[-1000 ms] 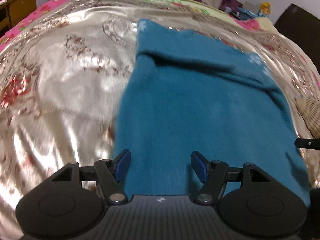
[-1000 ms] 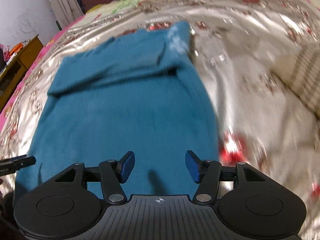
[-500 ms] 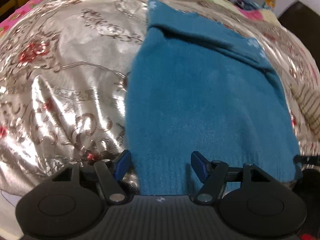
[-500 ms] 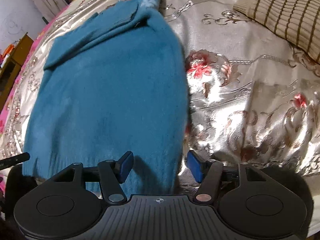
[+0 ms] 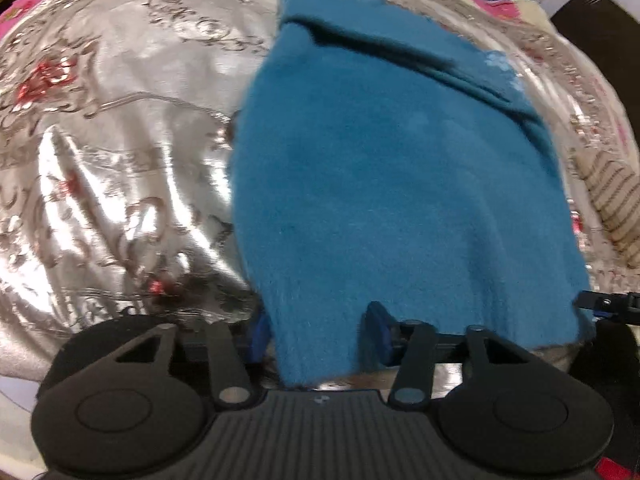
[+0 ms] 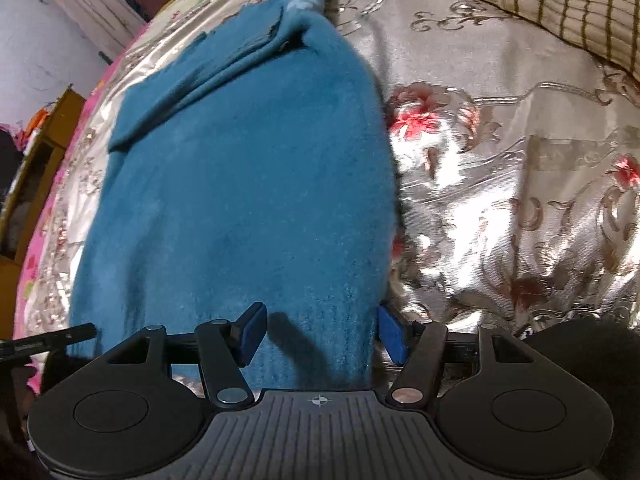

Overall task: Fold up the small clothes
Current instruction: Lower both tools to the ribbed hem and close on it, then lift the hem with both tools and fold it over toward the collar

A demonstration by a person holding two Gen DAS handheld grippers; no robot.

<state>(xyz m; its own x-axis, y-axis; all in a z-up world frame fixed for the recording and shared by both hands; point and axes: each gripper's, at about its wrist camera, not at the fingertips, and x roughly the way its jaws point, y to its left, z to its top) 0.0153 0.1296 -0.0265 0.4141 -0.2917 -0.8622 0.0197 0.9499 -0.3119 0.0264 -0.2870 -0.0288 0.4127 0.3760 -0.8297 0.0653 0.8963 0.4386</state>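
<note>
A teal knit sweater [image 5: 392, 168] lies flat on a shiny silver floral bedspread [image 5: 112, 128], its sleeves folded across the far part. It also shows in the right wrist view [image 6: 240, 184]. My left gripper [image 5: 320, 330] is open, and the sweater's near left hem corner lies between its blue pads. My right gripper [image 6: 322, 336] is open, and the near right hem corner lies between its pads. The right gripper's tip [image 5: 604, 304] shows at the right edge of the left wrist view.
A beige striped knit garment [image 6: 572, 8] lies on the bedspread to the right, also in the left wrist view [image 5: 612, 196]. A wooden cabinet [image 6: 36, 168] stands left of the bed. Pink floral bedding [image 5: 496, 4] and clutter lie at the far end.
Both grippers have drawn back toward the near hem of the sweater and lowered. The hem corners now lie between the open pads of each gripper.
</note>
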